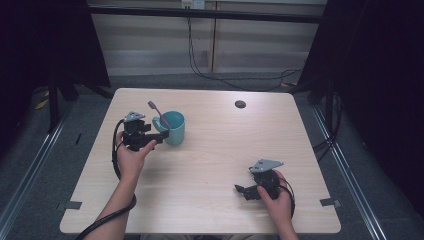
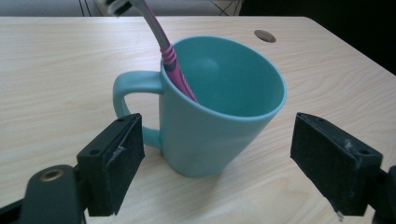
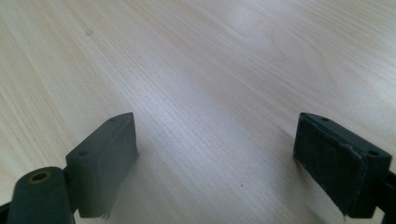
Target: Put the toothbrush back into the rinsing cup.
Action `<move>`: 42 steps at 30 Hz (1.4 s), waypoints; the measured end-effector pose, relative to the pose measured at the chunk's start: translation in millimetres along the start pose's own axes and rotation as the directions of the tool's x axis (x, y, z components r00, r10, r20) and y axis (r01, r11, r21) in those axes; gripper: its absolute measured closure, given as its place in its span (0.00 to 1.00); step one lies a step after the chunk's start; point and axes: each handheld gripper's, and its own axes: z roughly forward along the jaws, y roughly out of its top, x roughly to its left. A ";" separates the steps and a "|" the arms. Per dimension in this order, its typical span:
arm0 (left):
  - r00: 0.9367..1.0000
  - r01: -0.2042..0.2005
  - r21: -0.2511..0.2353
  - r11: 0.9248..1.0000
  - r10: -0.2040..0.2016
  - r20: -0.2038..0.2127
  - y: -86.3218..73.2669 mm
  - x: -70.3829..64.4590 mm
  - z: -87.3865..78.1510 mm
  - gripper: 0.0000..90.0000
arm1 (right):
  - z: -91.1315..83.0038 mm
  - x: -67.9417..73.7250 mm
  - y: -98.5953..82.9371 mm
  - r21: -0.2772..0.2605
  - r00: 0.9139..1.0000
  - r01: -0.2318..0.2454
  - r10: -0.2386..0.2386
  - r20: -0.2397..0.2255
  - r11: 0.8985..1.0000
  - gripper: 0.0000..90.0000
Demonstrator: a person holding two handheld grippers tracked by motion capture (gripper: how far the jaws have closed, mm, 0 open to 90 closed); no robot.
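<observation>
At the table's near edge, the right gripper [image 1: 248, 190] rests low over bare wood, jaws spread and empty. Farther off, the left gripper [image 2: 217, 165] hangs jaws wide on either side of a teal mug [image 2: 219, 112], touching nothing; a pink toothbrush [image 2: 163, 46] leans inside, near the handle. Seemingly the approach to a grasp: next, closing squarely on the mug's body. The left gripper view shows that gap; the high view places the mug left of centre on the table [image 1: 225, 165]
</observation>
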 end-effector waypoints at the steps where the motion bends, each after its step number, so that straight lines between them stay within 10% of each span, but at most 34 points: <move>1: 1.000 0.005 -0.002 1.000 -0.005 -0.001 -1.7 -0.2 -0.4 0.19 | 0.0 0.0 0.0 0.000 1.000 0.000 0.000 0.000 1.000 0.14; 42: 0.994 -0.071 0.087 0.994 0.063 0.088 -52.6 -22.8 1.5 0.19 | 0.0 0.3 0.0 0.000 1.000 0.001 -0.001 0.000 1.000 0.14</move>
